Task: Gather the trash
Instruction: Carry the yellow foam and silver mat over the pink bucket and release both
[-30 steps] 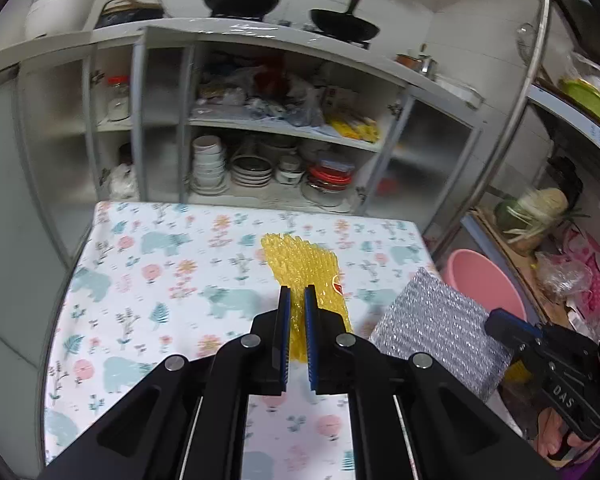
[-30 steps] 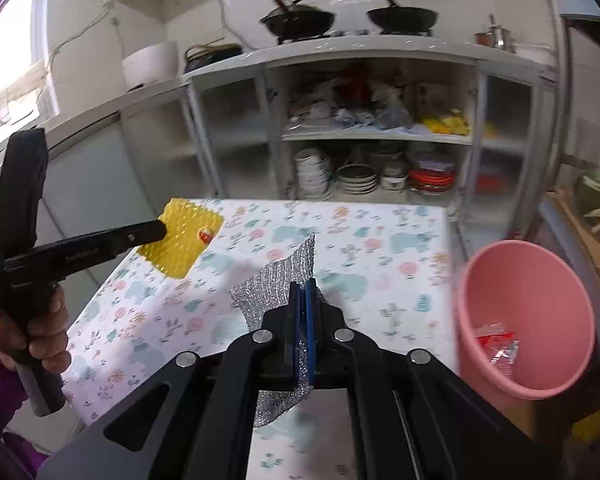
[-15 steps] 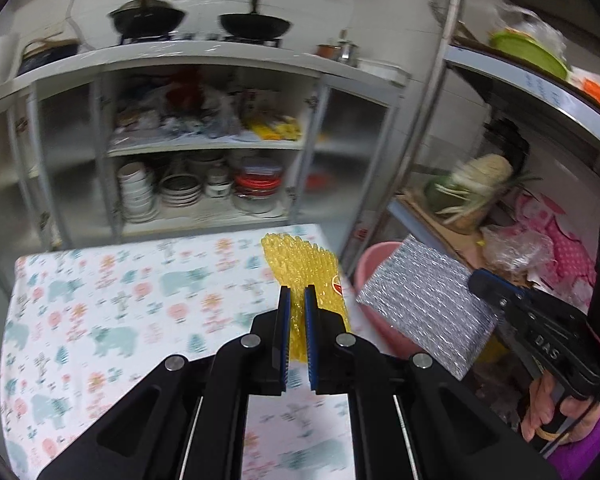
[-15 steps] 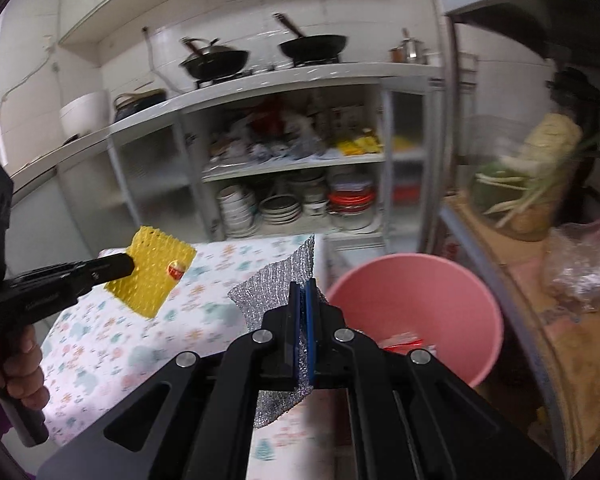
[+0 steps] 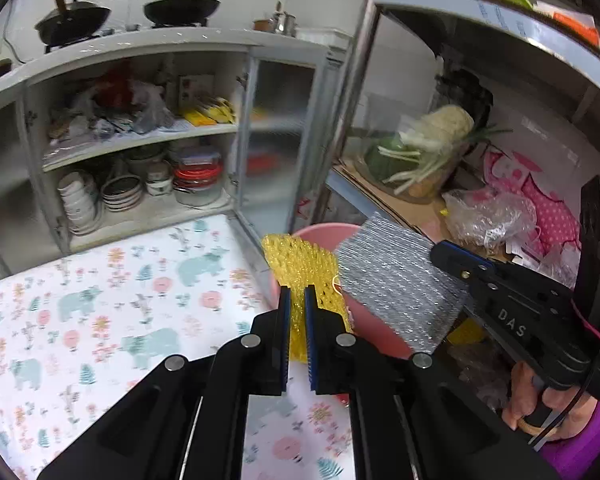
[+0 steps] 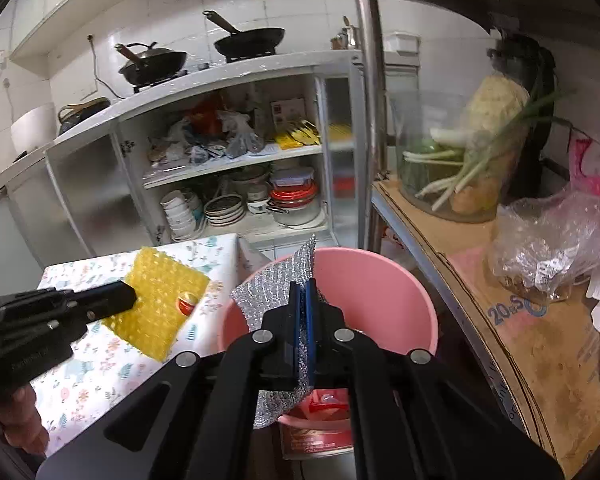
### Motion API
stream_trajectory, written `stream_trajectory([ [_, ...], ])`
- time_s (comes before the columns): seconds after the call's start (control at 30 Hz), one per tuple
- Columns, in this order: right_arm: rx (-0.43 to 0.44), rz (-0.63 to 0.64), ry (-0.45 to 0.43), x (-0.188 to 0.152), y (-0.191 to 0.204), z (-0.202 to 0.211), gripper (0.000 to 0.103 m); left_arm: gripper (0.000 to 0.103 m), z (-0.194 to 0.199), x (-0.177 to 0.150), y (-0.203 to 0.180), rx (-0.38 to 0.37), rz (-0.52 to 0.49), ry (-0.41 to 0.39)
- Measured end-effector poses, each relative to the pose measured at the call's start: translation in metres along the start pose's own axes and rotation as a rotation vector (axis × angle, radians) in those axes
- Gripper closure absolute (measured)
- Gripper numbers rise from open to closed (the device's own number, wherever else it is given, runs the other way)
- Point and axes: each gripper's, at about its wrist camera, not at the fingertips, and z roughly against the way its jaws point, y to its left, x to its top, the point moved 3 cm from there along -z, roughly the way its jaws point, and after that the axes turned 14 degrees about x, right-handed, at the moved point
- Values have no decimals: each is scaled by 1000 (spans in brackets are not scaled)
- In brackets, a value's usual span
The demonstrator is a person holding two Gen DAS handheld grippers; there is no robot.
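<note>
Both tools have swung rightward since the earlier frames: the desk has slid to lower left of each view and the pink bin now sits at centre.

Left tool: jaws closed on the lower edge of one yellow bubble-wrap sheet, held in the air at the right edge of the desk, against the bin's near rim. A small red-and-white sticker shows on the sheet in the right wrist view.

Right tool: jaws clamped on one silver bubble mailer, which hangs over the mouth of the pink bin. In the left wrist view the mailer is at centre right, touching or overlapping the yellow sheet's right edge; cannot tell which.

Step in hand, as I judge it: carry to the bin, release not yet done. Next move calls for opening the right tool first, since the mailer is already over the opening. The yellow sheet looks short of the mouth; it needs a further shift right before the drop.

Counts: two tools, two trash pieces held, one bin. Red wrapper trash lies in the bin bottom; number unclear. Desk top carries no other trash in view.
</note>
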Motion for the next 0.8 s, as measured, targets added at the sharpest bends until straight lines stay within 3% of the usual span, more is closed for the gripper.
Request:
stream_trajectory([
  [0.27, -43, -26, 25, -6, -17, -16, 100, 97, -39, -10, -33, -33, -51, 56],
  [0.8, -65, -41, 66, -13, -33, -36, 100, 97, -76, -21, -42, -43, -48, 115],
])
